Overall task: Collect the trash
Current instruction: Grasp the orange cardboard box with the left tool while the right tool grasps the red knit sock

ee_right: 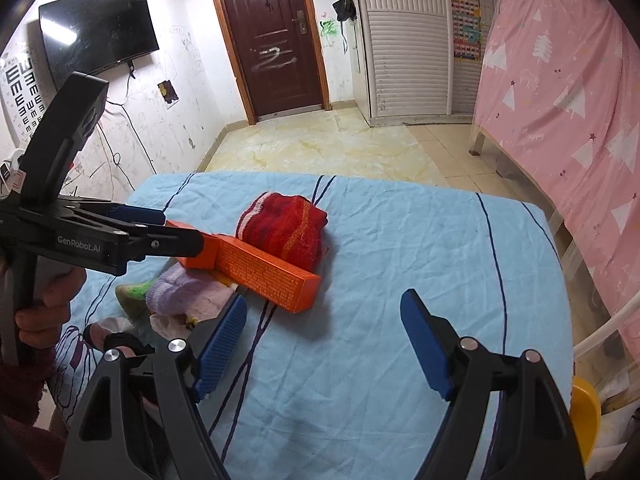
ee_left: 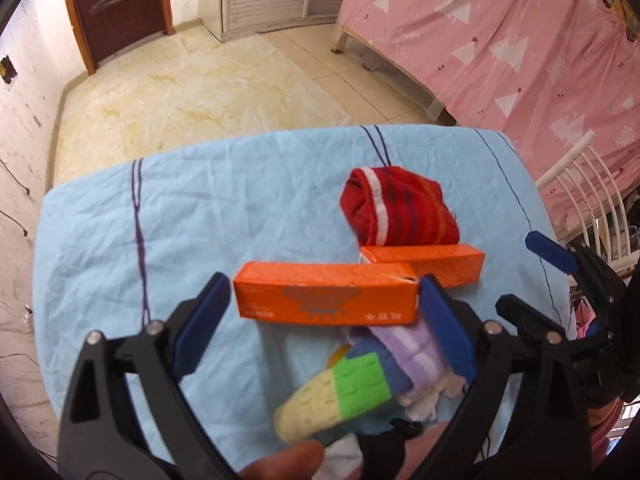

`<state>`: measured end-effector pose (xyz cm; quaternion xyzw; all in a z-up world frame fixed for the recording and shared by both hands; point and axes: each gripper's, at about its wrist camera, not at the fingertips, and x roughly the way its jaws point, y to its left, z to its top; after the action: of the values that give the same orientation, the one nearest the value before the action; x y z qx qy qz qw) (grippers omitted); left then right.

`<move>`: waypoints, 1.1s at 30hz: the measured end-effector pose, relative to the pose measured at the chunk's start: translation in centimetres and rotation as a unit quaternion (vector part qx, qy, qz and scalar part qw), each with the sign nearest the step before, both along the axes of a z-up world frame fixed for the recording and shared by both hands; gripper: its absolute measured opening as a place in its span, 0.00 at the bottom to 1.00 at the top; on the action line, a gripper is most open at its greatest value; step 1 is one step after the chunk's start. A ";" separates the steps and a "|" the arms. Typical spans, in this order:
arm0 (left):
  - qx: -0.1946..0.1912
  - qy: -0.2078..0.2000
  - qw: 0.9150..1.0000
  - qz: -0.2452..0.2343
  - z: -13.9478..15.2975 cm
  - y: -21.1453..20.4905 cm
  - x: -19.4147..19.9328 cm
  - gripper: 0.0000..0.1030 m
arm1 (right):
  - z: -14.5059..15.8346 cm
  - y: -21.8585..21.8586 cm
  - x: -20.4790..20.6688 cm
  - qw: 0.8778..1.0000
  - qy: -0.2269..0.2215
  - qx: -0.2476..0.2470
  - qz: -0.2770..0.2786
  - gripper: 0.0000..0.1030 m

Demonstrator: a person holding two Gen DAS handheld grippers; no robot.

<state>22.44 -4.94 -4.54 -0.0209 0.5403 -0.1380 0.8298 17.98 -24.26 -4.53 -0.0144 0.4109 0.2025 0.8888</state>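
Observation:
Two orange cartons lie on the blue-covered table [ee_left: 100,240]. The near carton [ee_left: 326,298] sits between the fingers of my left gripper [ee_left: 324,304], whose jaws stand wide; whether the fingers touch its ends I cannot tell. The far carton [ee_left: 428,266] lies behind it, and it also shows in the right wrist view [ee_right: 272,280]. My left gripper shows in the right wrist view [ee_right: 160,224] around the near carton [ee_right: 200,248]. My right gripper [ee_right: 324,340] is open and empty above bare cloth [ee_right: 400,240].
A red sock bundle [ee_left: 396,208] lies behind the cartons. Purple, blue and yellow-green socks [ee_left: 360,380] lie near my left gripper. A pink-curtained bed [ee_left: 520,40] stands right; a white rack [ee_left: 580,184] is at the table's right edge.

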 end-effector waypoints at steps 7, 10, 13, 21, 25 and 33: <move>-0.015 0.012 1.000 -0.011 -1.1 -0.2 0.6 0.90 | -0.5 0.5 0.7 1.000 0.006 -0.001 0.006 0.71; -0.019 0.014 1.000 -0.013 -1.5 -0.2 0.7 0.90 | -0.8 0.8 1.0 1.000 0.009 -0.005 0.009 0.71; -0.021 0.010 1.000 -0.013 -1.6 -0.2 0.6 0.87 | -1.0 1.3 1.5 1.000 0.013 -0.008 0.010 0.71; -0.039 -0.015 0.999 0.007 0.2 1.8 -0.2 0.86 | -0.3 3.0 3.1 0.999 0.018 -0.011 0.029 0.71; -0.046 -0.028 0.998 0.023 1.5 3.5 -0.3 0.86 | 0.4 4.3 4.8 0.999 0.016 -0.004 0.035 0.71; -0.043 -0.041 0.997 0.047 2.0 5.8 -0.6 0.86 | -0.8 6.8 8.4 0.998 0.042 -0.009 0.035 0.71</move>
<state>21.82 0.82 -2.55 -0.0762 0.4982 -0.1228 0.8549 26.40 -17.47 -5.30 -0.0282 0.4492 0.2304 0.8627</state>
